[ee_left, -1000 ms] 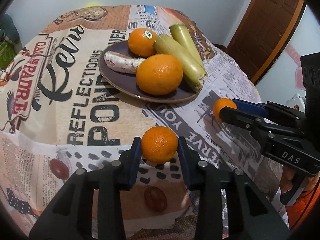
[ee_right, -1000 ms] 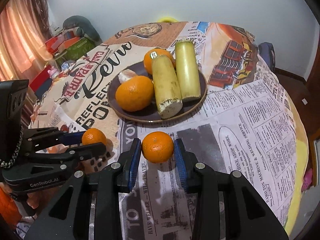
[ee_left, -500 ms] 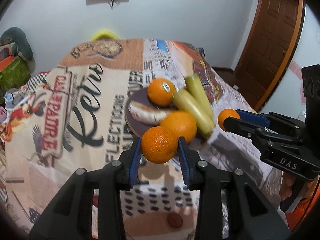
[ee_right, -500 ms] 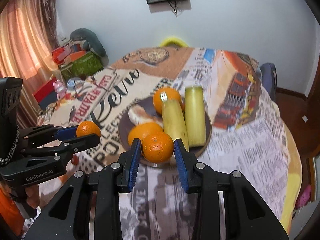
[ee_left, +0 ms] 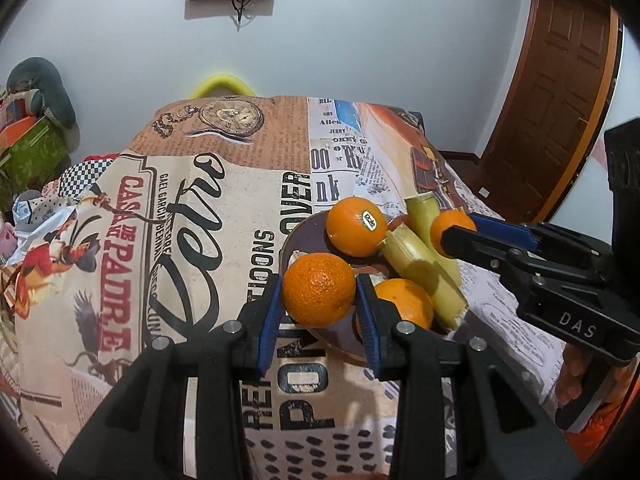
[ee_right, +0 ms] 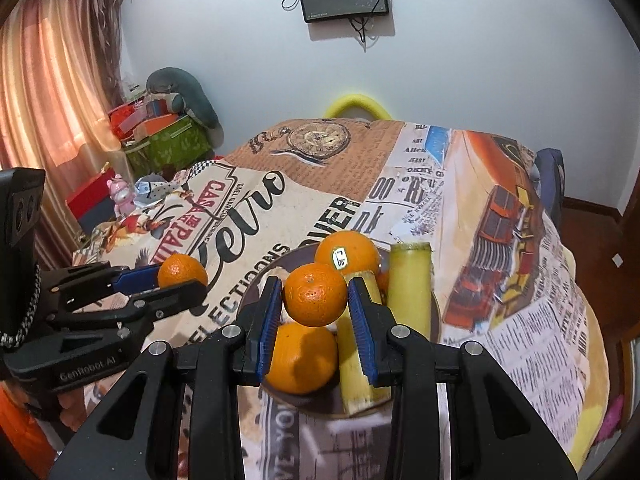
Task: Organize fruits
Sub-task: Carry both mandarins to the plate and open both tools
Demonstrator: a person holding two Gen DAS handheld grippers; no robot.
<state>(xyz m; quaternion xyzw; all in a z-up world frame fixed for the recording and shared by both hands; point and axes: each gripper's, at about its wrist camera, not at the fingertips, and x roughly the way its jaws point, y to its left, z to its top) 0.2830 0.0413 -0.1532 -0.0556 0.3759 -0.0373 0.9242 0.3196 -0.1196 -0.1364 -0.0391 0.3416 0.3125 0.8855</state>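
Observation:
My left gripper (ee_left: 319,312) is shut on a small orange (ee_left: 319,289) and holds it in the air above the near left rim of the dark plate (ee_left: 294,236). My right gripper (ee_right: 314,318) is shut on another small orange (ee_right: 315,294), held over the plate (ee_right: 435,312). The plate holds two larger oranges, one with a sticker (ee_left: 354,226) and one nearer (ee_left: 404,308), and two pale green stalks (ee_left: 424,268). Each gripper shows in the other's view: the right one (ee_left: 454,233) at the right, the left one (ee_right: 182,278) at the left.
The round table has a newspaper-print cloth (ee_left: 180,240). A yellow chair back (ee_left: 222,82) stands behind it. A wooden door (ee_left: 560,92) is at the right. Boxes and a grey cushion (ee_right: 188,96) are stacked at the left by the curtain.
Both grippers have lifted their oranges off the cloth and carried them up and forward, over the plate. Both stay shut on their oranges.

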